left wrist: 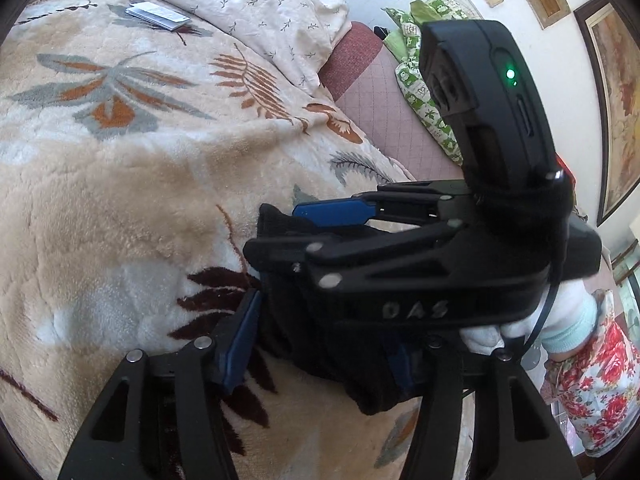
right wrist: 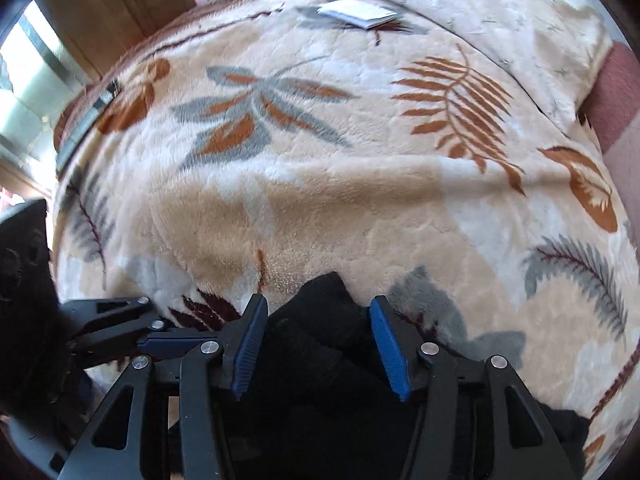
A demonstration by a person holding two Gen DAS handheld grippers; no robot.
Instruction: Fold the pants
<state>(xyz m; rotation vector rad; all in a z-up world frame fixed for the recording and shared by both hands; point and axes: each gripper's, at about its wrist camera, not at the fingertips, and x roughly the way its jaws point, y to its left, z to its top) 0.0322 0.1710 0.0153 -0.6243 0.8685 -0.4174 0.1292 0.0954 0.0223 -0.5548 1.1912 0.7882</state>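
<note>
Black pants are bunched at the near edge of the bed, right between both grippers. Right gripper has its jaws spread around the bundle; left gripper straddles it too, jaws apart, not pinching.

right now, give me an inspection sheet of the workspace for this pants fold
surface: bed under a plush leaf-print blanket, mostly bare.
job's things: black pants bunched at the near edge, not laid flat.
clutter: folded white paper at the far side; floral pillow behind it.
grippers: right gripper has its jaws apart either side of the bunched pants; left gripper also has black cloth between its jaws, closure unclear. The two are close together.
cables: black cable running from the right gripper past the gloved hand.
surroundings: green patterned bedding, framed pictures on the wall.
</note>
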